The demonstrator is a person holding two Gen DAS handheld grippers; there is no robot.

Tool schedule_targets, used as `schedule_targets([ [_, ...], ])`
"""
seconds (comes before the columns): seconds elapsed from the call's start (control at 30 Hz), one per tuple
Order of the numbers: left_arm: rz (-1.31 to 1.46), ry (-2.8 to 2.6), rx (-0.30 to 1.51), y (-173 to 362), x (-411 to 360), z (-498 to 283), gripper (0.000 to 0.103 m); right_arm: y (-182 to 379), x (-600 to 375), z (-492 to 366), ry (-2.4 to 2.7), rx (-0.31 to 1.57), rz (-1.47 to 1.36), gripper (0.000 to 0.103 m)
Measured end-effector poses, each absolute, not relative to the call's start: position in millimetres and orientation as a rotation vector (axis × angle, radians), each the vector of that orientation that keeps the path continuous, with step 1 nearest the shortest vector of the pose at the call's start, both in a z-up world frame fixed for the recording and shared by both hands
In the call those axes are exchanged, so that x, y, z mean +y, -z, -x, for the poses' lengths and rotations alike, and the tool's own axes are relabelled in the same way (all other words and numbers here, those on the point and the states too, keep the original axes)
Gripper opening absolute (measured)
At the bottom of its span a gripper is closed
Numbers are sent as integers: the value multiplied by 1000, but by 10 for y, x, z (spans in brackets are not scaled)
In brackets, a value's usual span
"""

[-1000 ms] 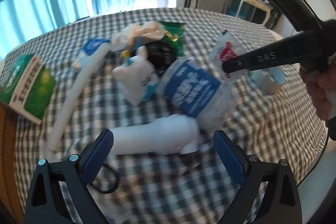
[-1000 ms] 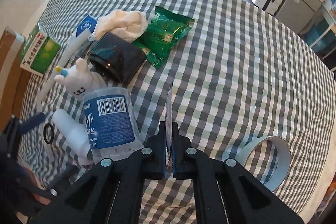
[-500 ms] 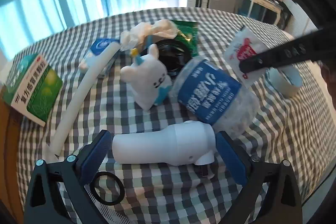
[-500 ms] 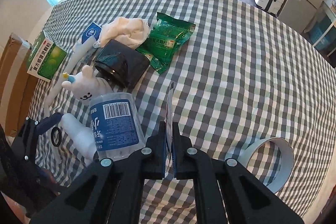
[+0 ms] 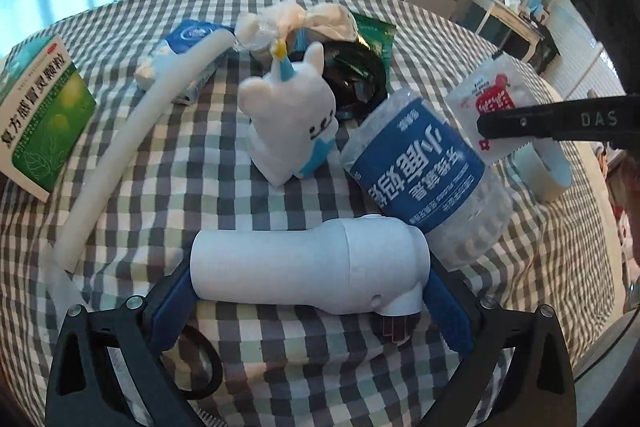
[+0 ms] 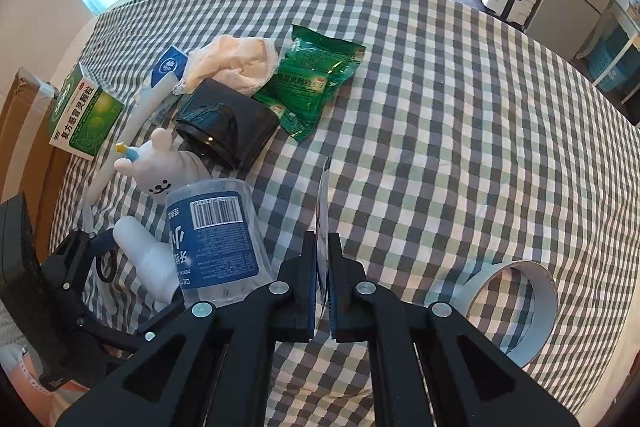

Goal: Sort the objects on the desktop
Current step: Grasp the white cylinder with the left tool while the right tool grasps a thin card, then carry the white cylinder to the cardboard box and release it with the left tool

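A white handheld device (image 5: pixel 308 267) lies crosswise on the checked tablecloth (image 6: pixel 460 107). My left gripper (image 5: pixel 308 293) is open, with one blue pad at each end of the device; I cannot tell whether the pads touch it. My right gripper (image 6: pixel 323 247) is shut on a thin white sachet with red print (image 5: pixel 486 99), held above the cloth and seen edge-on (image 6: pixel 323 203) in the right wrist view. A clear bottle with a blue label (image 5: pixel 416 171) lies beside the device. A white plush toy (image 5: pixel 292 123) stands behind it.
A green medicine box (image 5: pixel 36 115), a white tube (image 5: pixel 132 131) and a blue tissue pack (image 5: pixel 188 37) lie to the left. Further back are a black roll (image 6: pixel 228 123), a green packet (image 6: pixel 316 83) and a cloth (image 6: pixel 236 63). A tape roll (image 6: pixel 516 307) lies right. A black ring (image 5: pixel 200 367) lies under my left gripper.
My left gripper has sunk and come forward, so the white device that lay ahead of it now sits between its fingers. The right gripper keeps still with the sachet.
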State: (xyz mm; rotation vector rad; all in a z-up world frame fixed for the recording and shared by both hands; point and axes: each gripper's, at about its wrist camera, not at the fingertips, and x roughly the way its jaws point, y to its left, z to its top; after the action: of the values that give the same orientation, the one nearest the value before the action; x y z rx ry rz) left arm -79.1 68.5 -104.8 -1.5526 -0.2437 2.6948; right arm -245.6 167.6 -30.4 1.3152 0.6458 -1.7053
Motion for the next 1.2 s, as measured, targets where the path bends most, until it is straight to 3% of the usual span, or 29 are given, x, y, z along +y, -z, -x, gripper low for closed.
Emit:
schedule_targets([
  [0.43,1279,-2921,-295,184,437,626,102,-36,1912,2573,1783,435,-1246,5],
  [0.8,1029,-3230,-178,-665,-151,171,102,-716,2091,2130,1800,255,-1013,4],
  [1.2,952,-3433,-428,-942,-1411,-527,102,-1300,1076,774,1513,289,-861,4],
])
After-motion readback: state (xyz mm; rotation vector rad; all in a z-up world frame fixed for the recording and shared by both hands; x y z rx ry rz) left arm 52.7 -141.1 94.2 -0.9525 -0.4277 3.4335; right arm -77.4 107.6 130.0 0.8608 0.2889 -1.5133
